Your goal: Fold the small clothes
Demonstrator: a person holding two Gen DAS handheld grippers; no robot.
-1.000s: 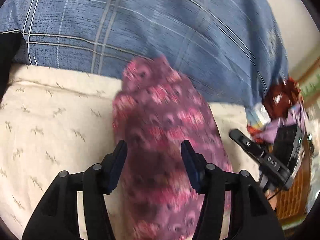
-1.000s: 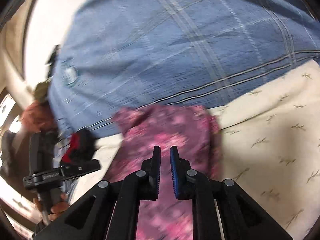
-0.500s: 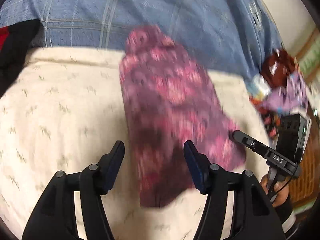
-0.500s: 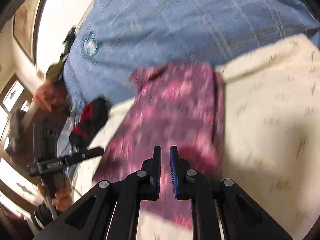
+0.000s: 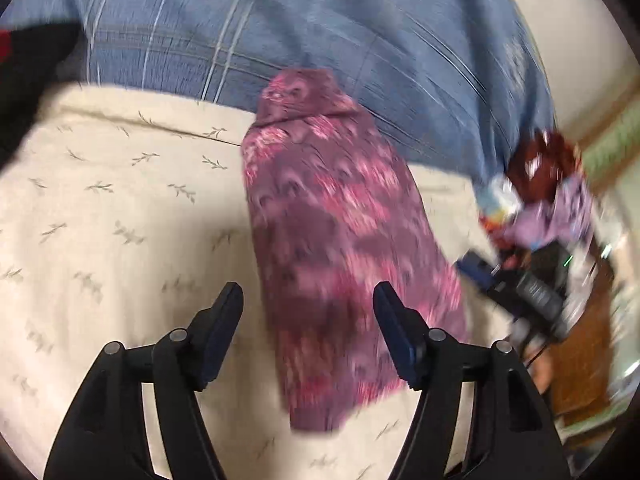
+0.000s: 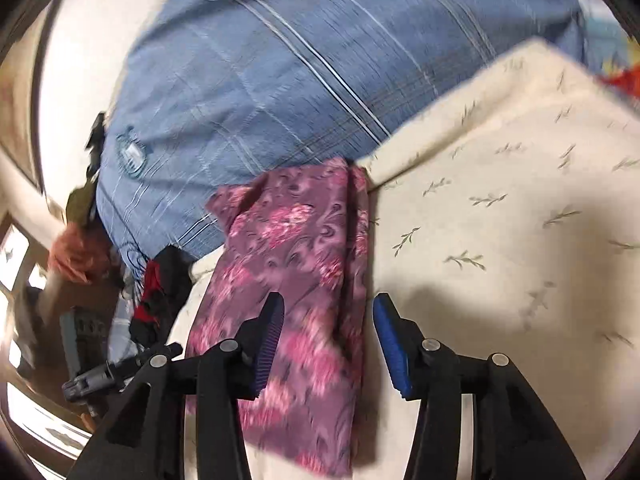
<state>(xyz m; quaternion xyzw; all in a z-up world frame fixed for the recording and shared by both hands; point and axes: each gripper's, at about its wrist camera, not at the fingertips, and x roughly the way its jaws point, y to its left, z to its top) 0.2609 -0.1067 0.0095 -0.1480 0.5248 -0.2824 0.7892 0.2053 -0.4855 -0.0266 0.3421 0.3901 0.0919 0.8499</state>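
One purple patterned garment [image 5: 344,248] lies folded into a long strip on the cream leaf-print sheet [image 5: 120,220], its far end against the one blue plaid pillow [image 5: 320,20]. The left gripper [image 5: 308,320], jaws opening, hangs over the strip's near part, clasping nothing. The right gripper [image 6: 326,328] is opening too, released, the garment's right edge below its gap. Two grippers, one garment.

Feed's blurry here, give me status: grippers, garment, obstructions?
Left gripper and right gripper opening, nothing gripped. Purple floral garment folded narrow on cream sheet. No obstruction.
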